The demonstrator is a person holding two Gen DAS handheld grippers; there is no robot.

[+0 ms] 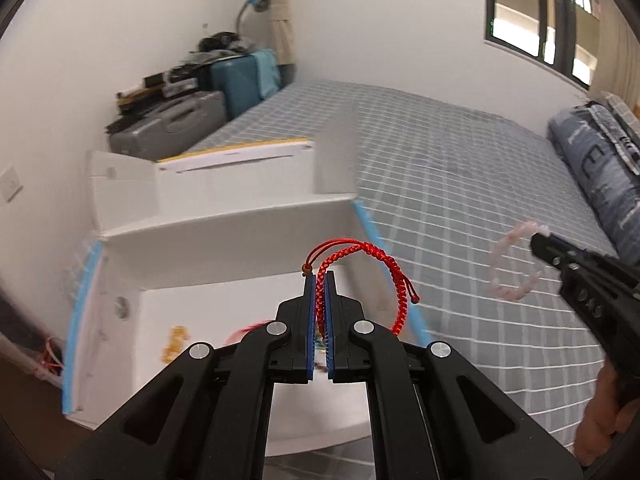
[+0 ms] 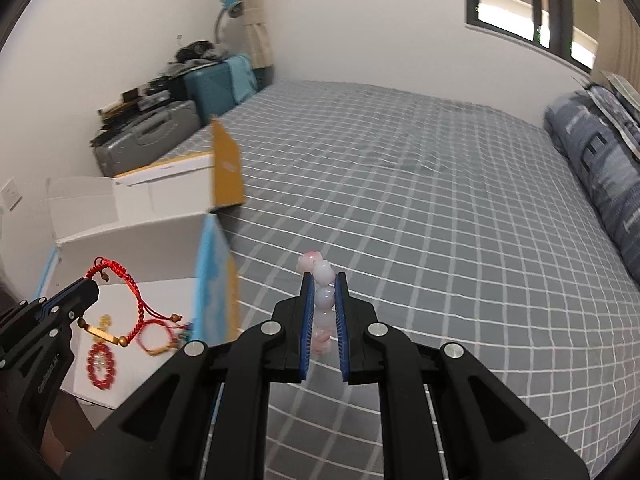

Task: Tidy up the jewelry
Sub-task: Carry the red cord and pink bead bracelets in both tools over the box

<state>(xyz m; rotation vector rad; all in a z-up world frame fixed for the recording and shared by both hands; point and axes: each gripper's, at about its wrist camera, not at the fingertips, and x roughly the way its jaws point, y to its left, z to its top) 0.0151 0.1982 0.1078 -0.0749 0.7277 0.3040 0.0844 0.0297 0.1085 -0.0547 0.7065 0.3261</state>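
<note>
Grey checked bed (image 2: 440, 208) fills the room, with a white box (image 1: 224, 232) at its left edge.
Left gripper (image 1: 320, 280) fingers pinch a red braided bracelet (image 1: 360, 256) over the box. Right gripper (image 2: 324, 280) fingers pinch a blurry pink bead bracelet (image 2: 324, 300) above the bed. More jewelry (image 2: 104, 360) lies in the box, partly hidden.

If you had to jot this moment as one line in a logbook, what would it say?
left gripper: shut on red braided bracelet, above white box | right gripper: shut on pink bead bracelet, above bed
</note>
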